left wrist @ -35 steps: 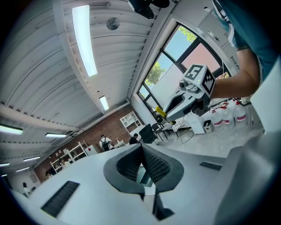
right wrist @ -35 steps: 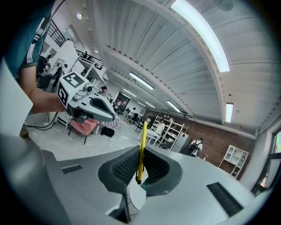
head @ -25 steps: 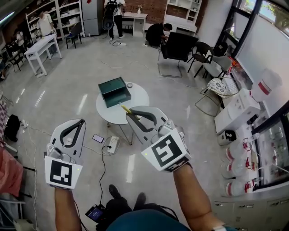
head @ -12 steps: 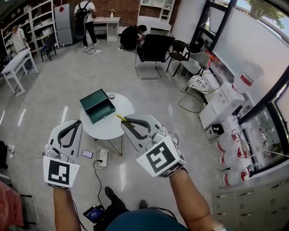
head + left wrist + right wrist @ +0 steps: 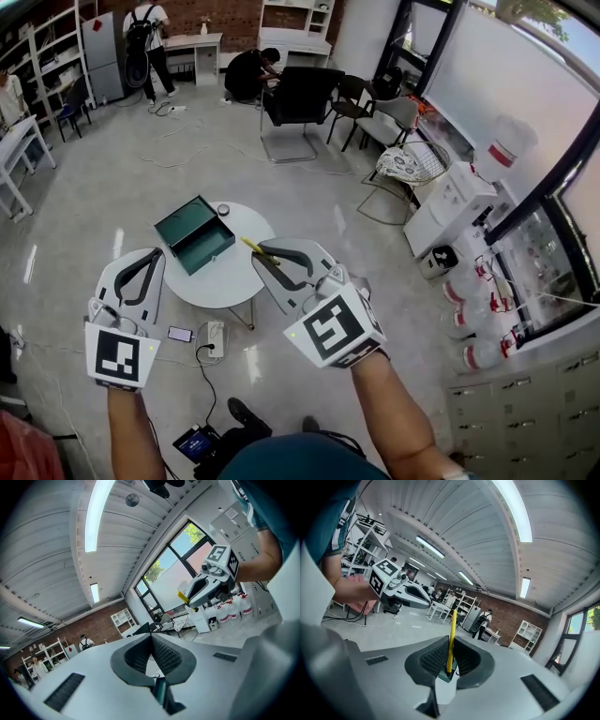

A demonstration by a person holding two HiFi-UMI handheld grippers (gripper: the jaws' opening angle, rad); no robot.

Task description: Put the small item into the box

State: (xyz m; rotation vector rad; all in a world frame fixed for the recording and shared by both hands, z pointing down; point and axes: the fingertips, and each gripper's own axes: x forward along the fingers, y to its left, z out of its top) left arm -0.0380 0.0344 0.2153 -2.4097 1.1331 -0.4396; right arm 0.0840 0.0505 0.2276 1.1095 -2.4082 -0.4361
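An open dark green box (image 5: 194, 234) lies on a small round white table (image 5: 246, 274) on the floor well ahead of me. A small round object (image 5: 223, 210) sits on the table beside the box's far corner. My right gripper (image 5: 265, 249) is raised in front of me and shut on a thin yellow stick (image 5: 251, 246) that pokes out past its tips. That yellow stick (image 5: 451, 637) stands upright between the pads in the right gripper view. My left gripper (image 5: 150, 257) is held at the left, shut, and its closed pads (image 5: 161, 656) have nothing between them.
A phone (image 5: 178, 334) and a power strip (image 5: 216, 337) with cables lie on the floor under the table's near side. Black chairs (image 5: 302, 98) stand beyond the table, with water bottles (image 5: 478, 352) and cabinets at the right. People stand at desks at the far back.
The table and box have drifted down and left in the head view and lie closer under the grippers. Both grippers keep their pose, and the yellow stick stays held.
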